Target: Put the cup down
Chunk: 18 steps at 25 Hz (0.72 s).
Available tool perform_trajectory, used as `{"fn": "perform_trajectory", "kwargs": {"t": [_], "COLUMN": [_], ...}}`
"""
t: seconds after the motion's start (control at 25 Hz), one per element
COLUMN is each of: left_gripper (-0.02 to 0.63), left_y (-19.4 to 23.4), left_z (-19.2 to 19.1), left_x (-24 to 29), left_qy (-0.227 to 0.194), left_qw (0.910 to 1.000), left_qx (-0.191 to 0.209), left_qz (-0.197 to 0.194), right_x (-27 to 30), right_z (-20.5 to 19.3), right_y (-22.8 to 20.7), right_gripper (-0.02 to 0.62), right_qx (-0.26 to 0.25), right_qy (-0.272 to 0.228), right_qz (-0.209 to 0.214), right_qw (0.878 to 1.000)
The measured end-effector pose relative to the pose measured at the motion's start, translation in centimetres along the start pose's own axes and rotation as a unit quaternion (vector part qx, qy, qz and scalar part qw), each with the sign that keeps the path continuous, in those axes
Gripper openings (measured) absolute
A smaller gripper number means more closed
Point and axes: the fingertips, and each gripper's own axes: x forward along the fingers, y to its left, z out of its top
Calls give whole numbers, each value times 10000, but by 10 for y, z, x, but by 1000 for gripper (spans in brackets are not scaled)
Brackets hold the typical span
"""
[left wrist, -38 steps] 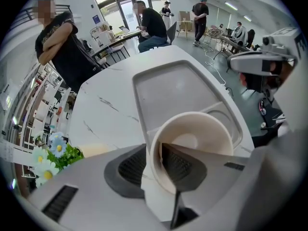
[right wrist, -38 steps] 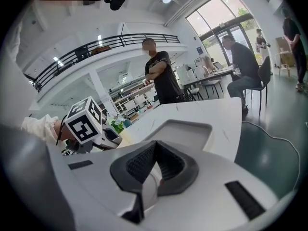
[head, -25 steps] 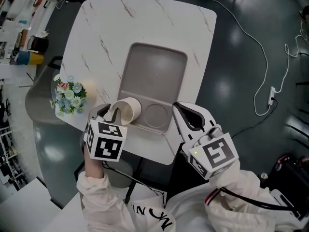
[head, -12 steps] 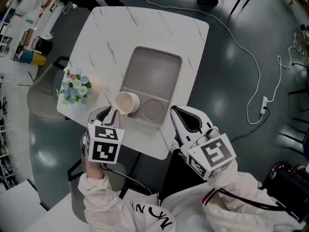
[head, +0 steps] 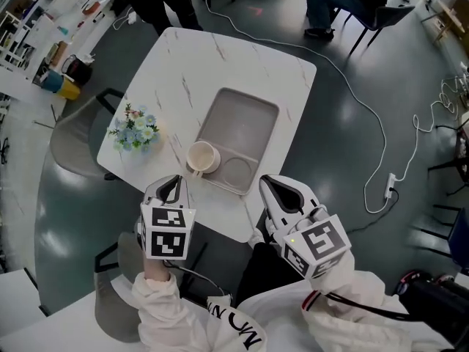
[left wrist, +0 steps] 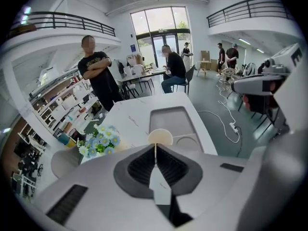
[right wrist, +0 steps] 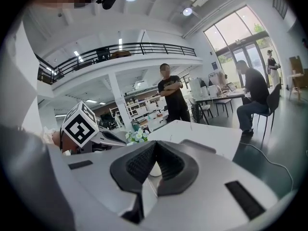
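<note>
- We are holding the left gripper (head: 174, 182) with its jaws pressed together on nothing.
- We are keeping the right gripper (head: 272, 185) alike: jaws together, empty.
- The cream round cup (head: 201, 156) is standing upright at the near left corner of the grey rectangular tray (head: 242, 119) on the white marbled worktop (head: 220, 53), apart from both; we are judging the placing done.

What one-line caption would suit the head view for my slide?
Cup stands upright at the tray corner; left gripper and right gripper, both shut, hover apart from it.
</note>
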Motion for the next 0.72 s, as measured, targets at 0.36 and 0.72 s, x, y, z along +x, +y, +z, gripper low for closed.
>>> {"fn": "perform_trajectory", "kwargs": {"t": [0.36, 0.72], "left_gripper": [11, 11], "left_y": [6, -6], "left_z": [15, 19], "left_x": [-74, -125], "left_qy": [-1034, -1826], "left_qw": [9914, 9723], "left_qx": [-758, -1260], "left_qz": [252, 728], "right_x": [-13, -31], "right_z": [44, 65], "right_y": [44, 65], "right_gripper": [5, 5], "right_qx": [-386, -545], "right_qy": [-128, -188], "right_qz": [347, 592], "right_qw": [9986, 9966]}}
